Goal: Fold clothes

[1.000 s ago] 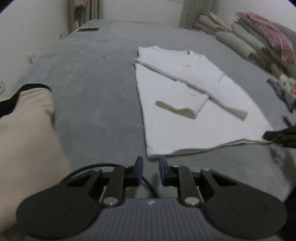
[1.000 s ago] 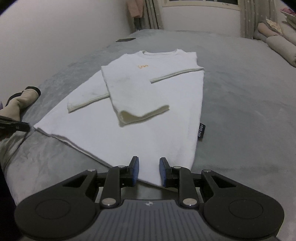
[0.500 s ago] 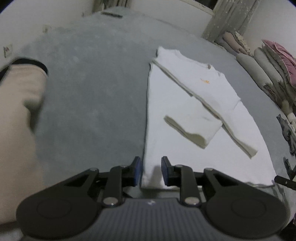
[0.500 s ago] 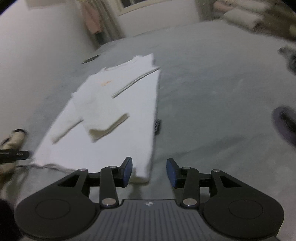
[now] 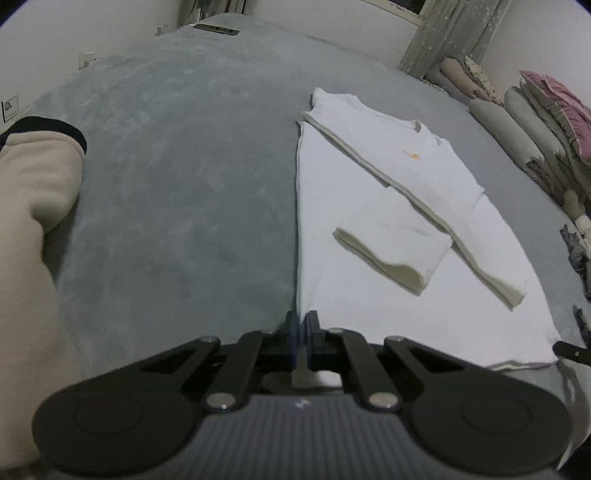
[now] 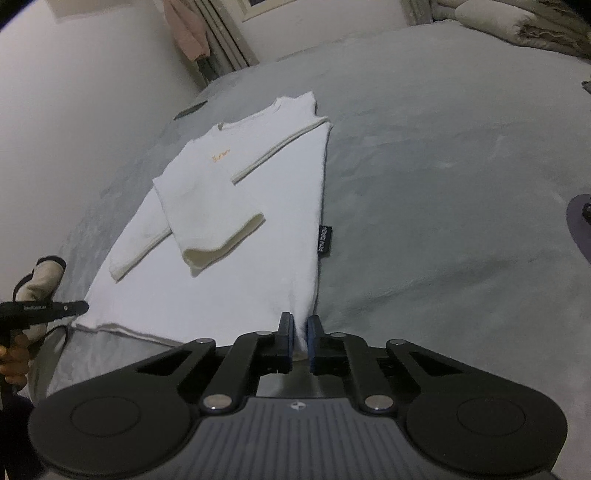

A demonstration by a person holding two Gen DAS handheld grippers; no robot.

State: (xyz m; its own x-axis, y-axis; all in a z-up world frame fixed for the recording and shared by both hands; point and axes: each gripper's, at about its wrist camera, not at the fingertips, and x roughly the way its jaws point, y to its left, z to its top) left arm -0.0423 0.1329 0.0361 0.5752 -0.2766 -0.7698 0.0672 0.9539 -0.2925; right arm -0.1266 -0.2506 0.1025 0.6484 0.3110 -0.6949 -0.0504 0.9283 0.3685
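Note:
A white long-sleeved shirt (image 5: 373, 236) lies flat on the grey bed (image 5: 177, 192), both sleeves folded across its front. It also shows in the right wrist view (image 6: 236, 240). My left gripper (image 5: 300, 332) is shut on the shirt's near left hem corner. My right gripper (image 6: 300, 334) is shut on the near right hem corner; white cloth shows between its pads. The left gripper's tip (image 6: 70, 307) shows at the left in the right wrist view.
A beige sleeve with a black cuff (image 5: 33, 177) lies on the bed at the left. Rolled bedding and pillows (image 5: 535, 122) are stacked at the far right. A dark flat object (image 5: 216, 28) lies at the bed's far end. A black label (image 6: 325, 240) sticks out from the shirt's right seam.
Both grippers moved up to the shirt's bottom hem corners and closed on them. The right one opened wider half a second ago, then shut on the cloth.

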